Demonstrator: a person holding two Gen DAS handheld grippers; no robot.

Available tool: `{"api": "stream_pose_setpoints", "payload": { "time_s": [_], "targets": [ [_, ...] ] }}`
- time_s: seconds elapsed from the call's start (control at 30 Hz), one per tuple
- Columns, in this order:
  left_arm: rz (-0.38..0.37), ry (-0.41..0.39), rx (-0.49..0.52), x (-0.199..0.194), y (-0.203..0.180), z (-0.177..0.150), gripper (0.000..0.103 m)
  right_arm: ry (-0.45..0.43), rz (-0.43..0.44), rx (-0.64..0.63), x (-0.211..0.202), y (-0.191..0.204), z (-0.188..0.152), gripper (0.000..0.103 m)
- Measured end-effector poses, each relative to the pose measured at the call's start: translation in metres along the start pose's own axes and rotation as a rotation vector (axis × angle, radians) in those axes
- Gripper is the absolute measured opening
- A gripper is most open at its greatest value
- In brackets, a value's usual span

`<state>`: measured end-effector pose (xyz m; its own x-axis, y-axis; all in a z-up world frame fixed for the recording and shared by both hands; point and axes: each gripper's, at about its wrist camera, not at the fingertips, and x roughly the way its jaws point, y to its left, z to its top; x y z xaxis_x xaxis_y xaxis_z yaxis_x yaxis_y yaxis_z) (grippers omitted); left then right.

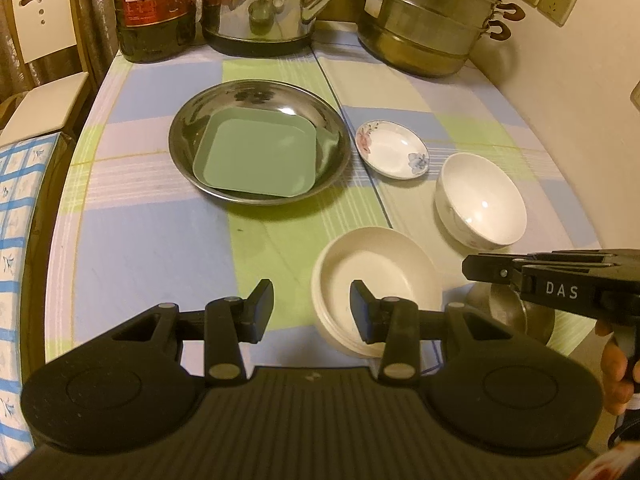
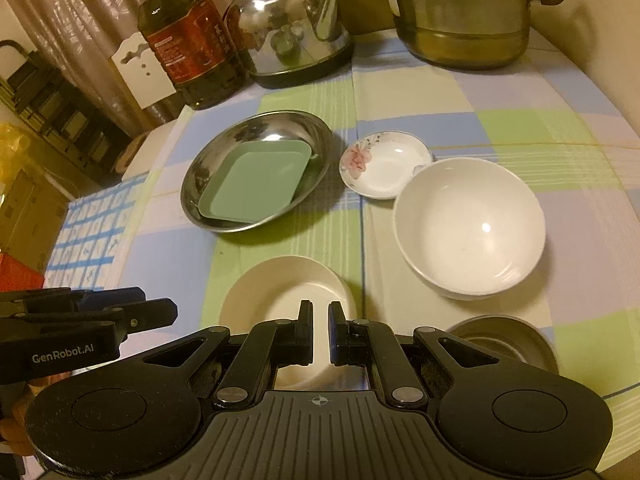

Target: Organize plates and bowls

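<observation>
A round steel plate (image 1: 188,148) (image 2: 192,200) holds a green square plate (image 1: 256,156) (image 2: 256,184). To its right lie a small floral saucer (image 1: 394,148) (image 2: 380,168) and a white bowl (image 1: 480,200) (image 2: 468,228). A cream plate (image 1: 380,268) (image 2: 272,288) sits nearer me, and a small steel bowl (image 1: 508,308) (image 2: 504,336) stands at the near right. My left gripper (image 1: 311,310) (image 2: 160,314) is open and empty, its right finger over the cream plate's left rim. My right gripper (image 2: 320,314) (image 1: 470,268) hovers over the cream plate, shut with nothing between its pads.
A large oil bottle (image 1: 156,8) (image 2: 188,44), a steel kettle (image 1: 260,0) (image 2: 292,28) and a stacked steamer pot (image 1: 428,20) (image 2: 464,12) line the table's far edge. A white chair (image 1: 44,40) stands beyond the left edge. A wall runs along the right.
</observation>
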<state>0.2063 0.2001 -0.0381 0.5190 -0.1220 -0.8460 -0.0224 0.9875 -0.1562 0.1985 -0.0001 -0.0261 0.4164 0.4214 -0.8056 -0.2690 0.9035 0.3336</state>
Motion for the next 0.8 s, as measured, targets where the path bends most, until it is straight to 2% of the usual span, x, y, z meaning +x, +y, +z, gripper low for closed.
{"api": "stream_pose_setpoints", "payload": {
  "time_s": [0.8],
  "targets": [
    [0.057, 0.018, -0.046, 0.003, -0.046, -0.013, 0.038, 0.024, 0.003, 0.0, -0.034, -0.074, -0.005, 0.008]
  ]
}}
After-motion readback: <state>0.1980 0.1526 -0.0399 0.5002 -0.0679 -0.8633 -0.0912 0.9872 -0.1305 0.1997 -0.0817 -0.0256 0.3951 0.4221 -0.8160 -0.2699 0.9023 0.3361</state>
